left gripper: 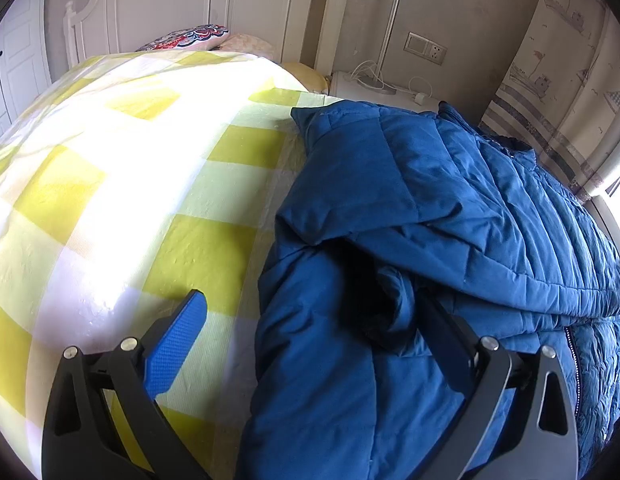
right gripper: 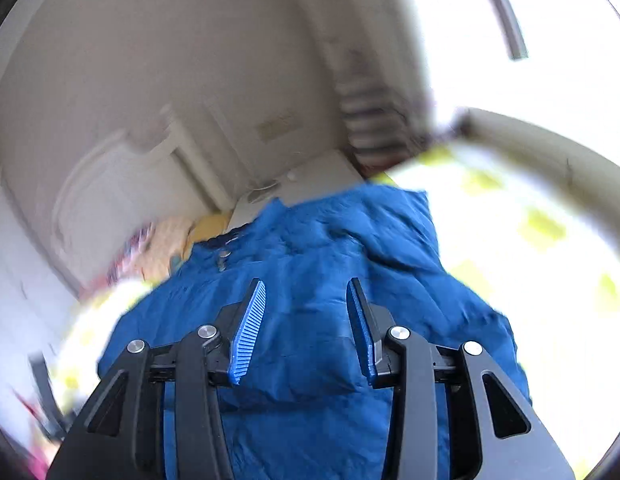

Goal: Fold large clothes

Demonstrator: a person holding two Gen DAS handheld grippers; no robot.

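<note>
Along the bed [left gripper: 109,184] edge, blue jacket [left gripper: 410,240]; left side seemingly free.

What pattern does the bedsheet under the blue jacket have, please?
The bedsheet is a yellow-green and white check, clearest in the left wrist view beside the blue padded jacket.

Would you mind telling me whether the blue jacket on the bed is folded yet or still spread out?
Partly folded: the blue jacket has a sleeve laid across its body on the checked bedspread, still long and bulky.

Home bedroom: bed [left gripper: 121,152], headboard [left gripper: 157,4], pillows [left gripper: 197,38].
</note>
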